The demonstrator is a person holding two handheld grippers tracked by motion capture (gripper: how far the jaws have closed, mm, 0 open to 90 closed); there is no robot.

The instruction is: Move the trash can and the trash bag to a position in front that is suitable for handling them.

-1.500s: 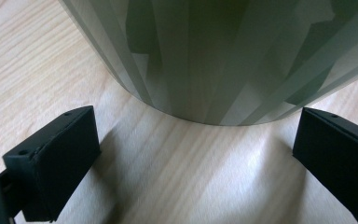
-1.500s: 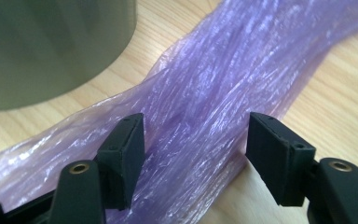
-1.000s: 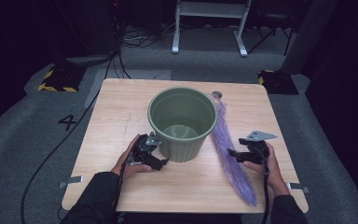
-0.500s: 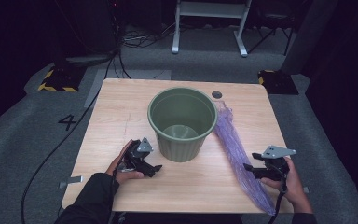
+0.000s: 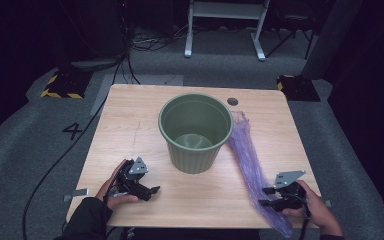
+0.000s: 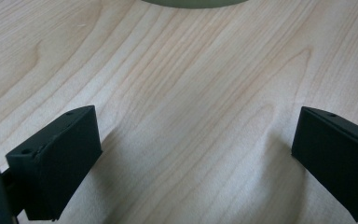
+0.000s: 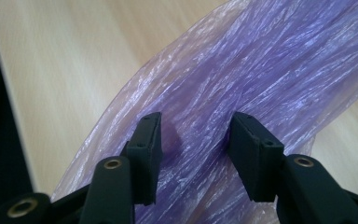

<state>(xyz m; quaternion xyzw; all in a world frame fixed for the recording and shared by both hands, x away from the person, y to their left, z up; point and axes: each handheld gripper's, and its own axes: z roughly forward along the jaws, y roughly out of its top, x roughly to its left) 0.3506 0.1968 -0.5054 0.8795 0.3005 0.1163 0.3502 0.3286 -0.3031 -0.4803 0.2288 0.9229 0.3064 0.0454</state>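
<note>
A green plastic bin stands upright in the middle of the wooden table; its base edge shows at the top of the left gripper view. A long purple plastic bag lies flat from the bin's right side to the table's near edge. My right gripper sits over the bag's near end. Its jaws have just been closing and straddle a strip of the crinkled purple film, with a gap still between them. My left gripper rests open on bare wood, near left of the bin, nothing between its jaws.
A round cable hole sits in the table's far right part. The bag's tail hangs slightly over the near edge. Grey carpet, black cables and a white frame stand surround the table.
Both hands have drawn back toward the near edge. The right gripper slid along the bag to its near end and its jaws have narrowed. The left gripper moved away from the bin.
</note>
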